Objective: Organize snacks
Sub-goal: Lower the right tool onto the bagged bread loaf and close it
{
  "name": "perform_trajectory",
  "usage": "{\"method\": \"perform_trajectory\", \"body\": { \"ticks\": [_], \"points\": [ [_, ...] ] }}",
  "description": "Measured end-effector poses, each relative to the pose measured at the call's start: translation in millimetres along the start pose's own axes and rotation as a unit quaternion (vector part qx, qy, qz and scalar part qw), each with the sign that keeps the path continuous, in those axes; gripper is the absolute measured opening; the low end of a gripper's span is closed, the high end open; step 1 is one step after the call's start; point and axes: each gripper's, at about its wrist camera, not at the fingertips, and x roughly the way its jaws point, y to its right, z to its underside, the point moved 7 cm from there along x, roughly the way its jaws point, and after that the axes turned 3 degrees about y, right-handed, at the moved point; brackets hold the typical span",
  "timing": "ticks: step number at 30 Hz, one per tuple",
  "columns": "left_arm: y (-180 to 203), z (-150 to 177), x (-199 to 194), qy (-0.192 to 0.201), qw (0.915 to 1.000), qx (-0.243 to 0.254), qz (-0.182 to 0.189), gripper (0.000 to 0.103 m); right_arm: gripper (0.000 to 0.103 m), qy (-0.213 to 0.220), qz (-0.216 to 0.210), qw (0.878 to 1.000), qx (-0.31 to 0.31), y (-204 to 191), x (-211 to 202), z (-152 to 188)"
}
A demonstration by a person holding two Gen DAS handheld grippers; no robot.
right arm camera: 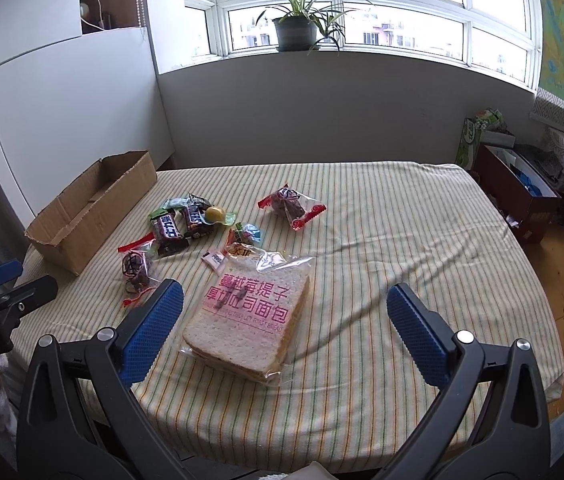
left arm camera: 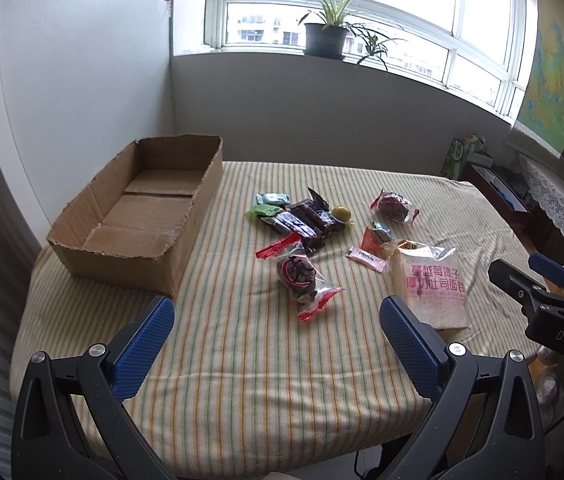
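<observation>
An open cardboard box [left arm camera: 137, 216] stands empty at the table's left; it also shows in the right wrist view [right arm camera: 85, 210]. Snacks lie loose mid-table: a bagged toast slice [right arm camera: 247, 316] [left arm camera: 434, 284], chocolate bars [left arm camera: 306, 222] [right arm camera: 177, 226], a red-sealed bag of dark snacks [left arm camera: 300, 276] [right arm camera: 135, 272], a second such bag [right arm camera: 290, 204] [left arm camera: 394, 206], a yellow candy [left arm camera: 340, 212] [right arm camera: 215, 213] and small wrapped candies [left arm camera: 366, 258]. My left gripper [left arm camera: 277, 344] is open above the table's near edge, short of the snacks. My right gripper [right arm camera: 282, 328] is open, with the toast between its fingers' lines.
The table wears a striped cloth [right arm camera: 382, 240]. A potted plant [right arm camera: 296, 30] stands on the windowsill. A red box [right arm camera: 518, 188] and green carton [right arm camera: 472, 136] sit right of the table, above a wooden floor [right arm camera: 562, 280]. A white wall panel [left arm camera: 81, 100] rises behind the cardboard box.
</observation>
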Motion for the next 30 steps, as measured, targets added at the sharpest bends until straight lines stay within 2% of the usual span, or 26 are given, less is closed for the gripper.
{"method": "perform_trajectory", "body": {
  "ticks": [3,5,6,8,10,14,17,19,23,25,28,30],
  "points": [
    [4,7,12,-0.018,0.9995,-0.012,0.023,0.100,0.103,-0.018,-0.016,1.000,0.013,5,8,7],
    [9,12,19,-0.031,0.9988,-0.013,0.037,0.093,0.102,-0.031,-0.027,0.999,0.022,7,14,12],
    [13,13,22,-0.032,0.9982,-0.016,0.047,0.091,0.100,-0.036,-0.033,0.999,0.024,8,17,14],
    [18,19,29,-0.053,0.9965,-0.017,0.063,0.080,0.086,-0.053,-0.047,0.997,0.028,9,23,19],
    [23,25,33,-0.075,0.9940,-0.018,0.077,0.074,0.083,-0.068,-0.065,0.995,0.041,9,29,22],
    [41,31,40,-0.095,0.9895,-0.008,0.109,0.065,0.081,-0.091,-0.097,0.989,0.066,9,40,27],
    [54,34,50,-0.121,0.9821,-0.015,0.144,0.059,0.071,-0.113,-0.120,0.983,0.085,8,50,32],
    [62,35,56,-0.132,0.9760,-0.028,0.171,0.053,0.069,-0.126,-0.136,0.977,0.105,9,57,36],
    [77,37,69,-0.156,0.9625,-0.052,0.215,0.052,0.068,-0.145,-0.154,0.968,0.138,14,71,42],
    [82,39,74,-0.167,0.9583,-0.055,0.225,0.052,0.067,-0.154,-0.163,0.962,0.156,17,77,45],
    [87,44,81,-0.180,0.9560,-0.052,0.225,0.038,0.065,-0.158,-0.174,0.957,0.169,19,81,47],
    [89,46,84,-0.184,0.9527,-0.056,0.235,0.037,0.064,-0.159,-0.176,0.957,0.165,18,81,46]
  ]
}}
